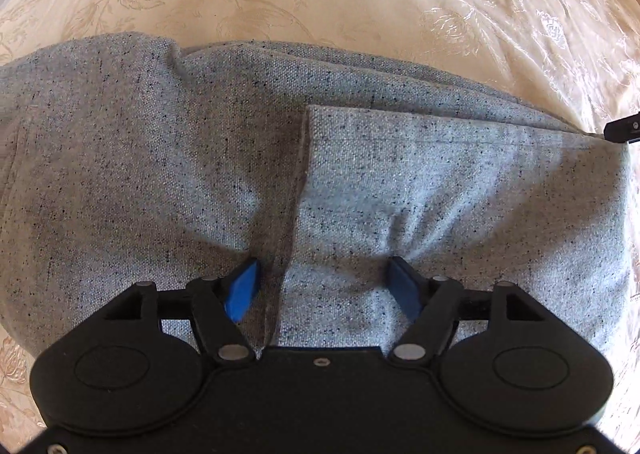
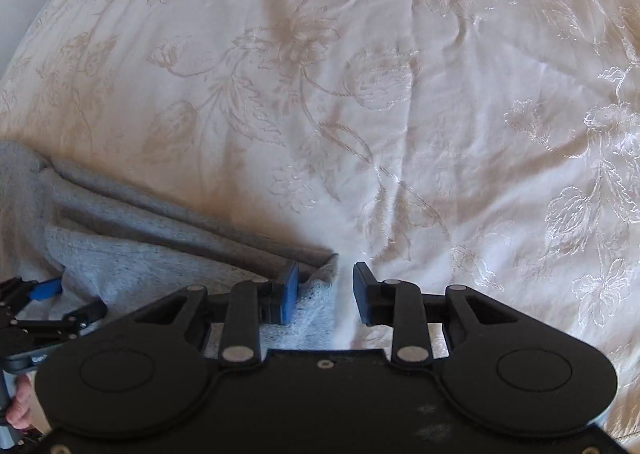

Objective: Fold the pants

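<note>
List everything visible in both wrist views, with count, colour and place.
pants: one, speckled grey, lying on the bedspread, partly folded, a hemmed edge on top
bedspread: one, cream with a floral pattern, under everything
left gripper: one, black with blue pads, jaws open over the pants, nothing between them
right gripper: one, black with blue pads, jaws open at the pants' right-hand corner
hand: one, at the lower left of the right wrist view, holding the left gripper's handle
</note>
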